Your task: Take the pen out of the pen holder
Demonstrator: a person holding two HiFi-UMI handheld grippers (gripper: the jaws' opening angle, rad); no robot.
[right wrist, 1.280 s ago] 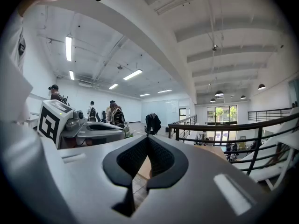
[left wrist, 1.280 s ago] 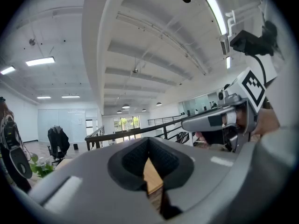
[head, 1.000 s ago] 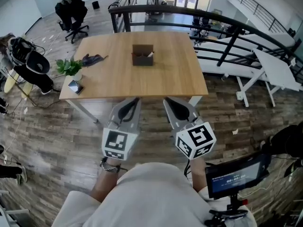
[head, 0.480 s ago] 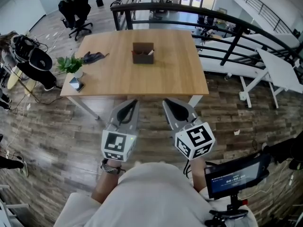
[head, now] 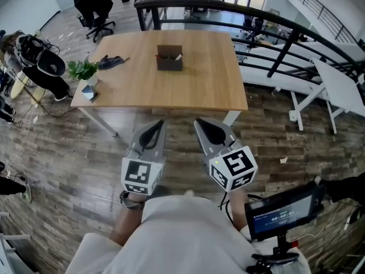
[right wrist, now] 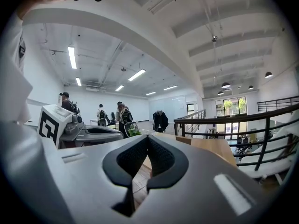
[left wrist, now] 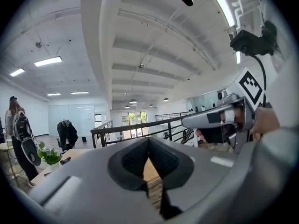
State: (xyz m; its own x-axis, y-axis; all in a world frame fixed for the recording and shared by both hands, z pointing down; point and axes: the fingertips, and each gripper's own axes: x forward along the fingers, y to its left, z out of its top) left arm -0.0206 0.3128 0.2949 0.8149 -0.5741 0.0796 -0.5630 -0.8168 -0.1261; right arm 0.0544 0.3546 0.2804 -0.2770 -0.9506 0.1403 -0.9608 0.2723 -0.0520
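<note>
A boxy brown pen holder (head: 170, 60) is set on a smooth wooden table (head: 194, 90); the left gripper (head: 155, 125) and right gripper (head: 202, 124) are seen closed, empty.

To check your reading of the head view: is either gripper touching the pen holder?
No: the left gripper and right gripper hang over the floor, short of the table where the pen holder stands.

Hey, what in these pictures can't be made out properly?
Pen holder, head view: too far and small to count its contents; only one pale tip shows.
Pen holder, gripper views: not seen; the bodies of the left gripper and right gripper cover most of the table.
Dark thing by the plant, head view: too small to name.
</note>
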